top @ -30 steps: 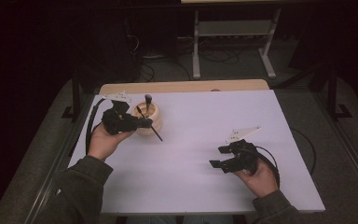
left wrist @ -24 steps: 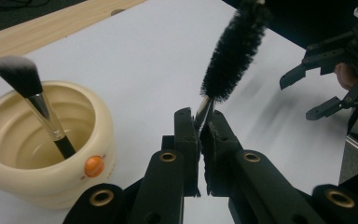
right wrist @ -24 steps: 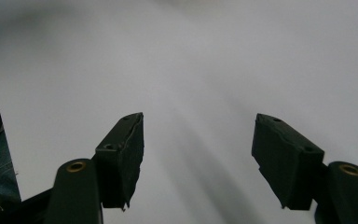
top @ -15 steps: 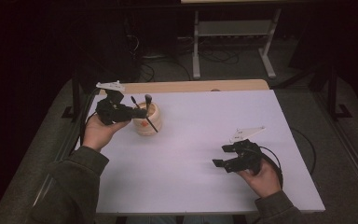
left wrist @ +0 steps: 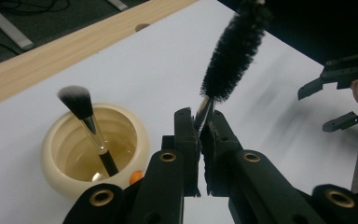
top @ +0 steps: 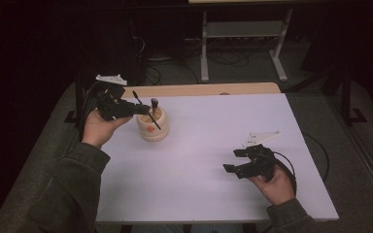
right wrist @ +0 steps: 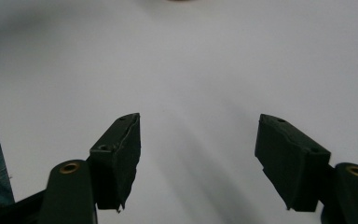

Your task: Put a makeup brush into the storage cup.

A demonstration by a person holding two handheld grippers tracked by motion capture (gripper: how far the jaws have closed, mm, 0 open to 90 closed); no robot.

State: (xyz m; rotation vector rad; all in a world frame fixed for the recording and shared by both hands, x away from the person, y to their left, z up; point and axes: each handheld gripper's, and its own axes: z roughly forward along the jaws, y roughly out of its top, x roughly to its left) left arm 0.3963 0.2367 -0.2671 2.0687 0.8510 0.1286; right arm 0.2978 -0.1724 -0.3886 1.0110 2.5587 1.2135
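White sheeting covers the counter (top: 199,160), with a bare wooden strip along its far edge and dark floor beyond. Nearest the person, the right tongs (top: 236,160) hover low over the sheet, their jaws apart with nothing between them; they have just been opening. Farther off at the left, the left tongs (top: 137,108) are clamped on the thin handle of a black bottle brush (left wrist: 235,49), held above the counter beside a cream bowl (top: 152,127). A makeup brush (left wrist: 86,121) stands tilted inside that bowl.
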